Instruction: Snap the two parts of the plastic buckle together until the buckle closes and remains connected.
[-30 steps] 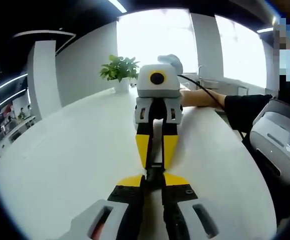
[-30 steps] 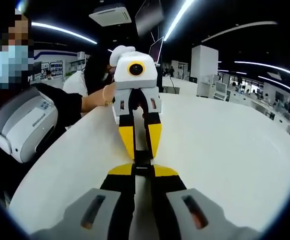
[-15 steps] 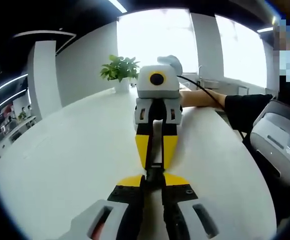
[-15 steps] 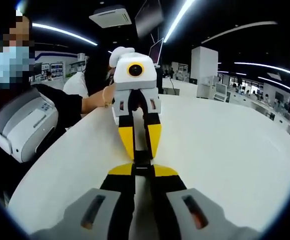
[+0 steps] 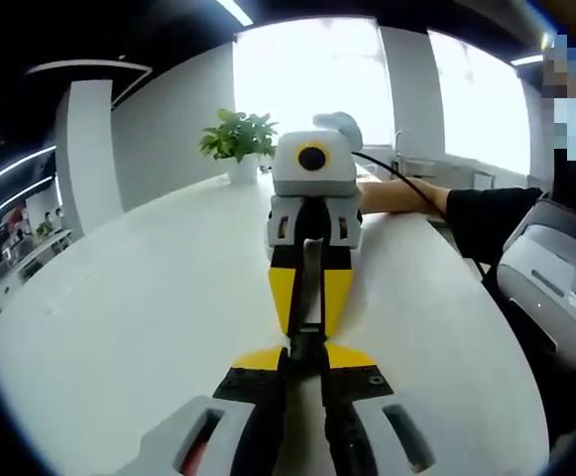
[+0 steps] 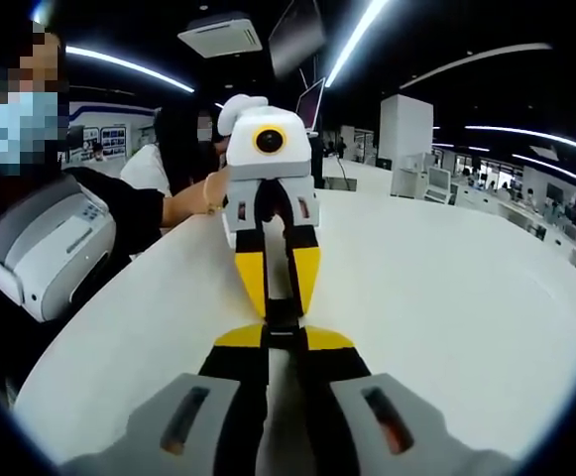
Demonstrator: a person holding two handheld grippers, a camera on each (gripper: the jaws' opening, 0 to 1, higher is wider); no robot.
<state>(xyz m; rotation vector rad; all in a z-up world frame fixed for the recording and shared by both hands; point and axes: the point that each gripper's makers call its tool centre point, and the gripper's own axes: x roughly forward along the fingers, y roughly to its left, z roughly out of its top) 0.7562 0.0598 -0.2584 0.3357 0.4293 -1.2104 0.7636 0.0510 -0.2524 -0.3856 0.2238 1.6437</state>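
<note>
So the two grippers are nose to nose over the white table, and the black buckle sits right in the gap where their tips meet. In the left gripper view the left gripper has its jaws pinched narrow on the near end of the buckle, and the right gripper comes in from the far side with its yellow-tipped jaws closed tight on the other end. I honestly can't tell if the two halves have clicked yet, the join is tiny and dark. To do this bit well I'd keep both grippers dead in line, push straight along that axis with no twisting, keep the pinch firm so neither half slips, and only ease off once it holds under a gentle pull.
</note>
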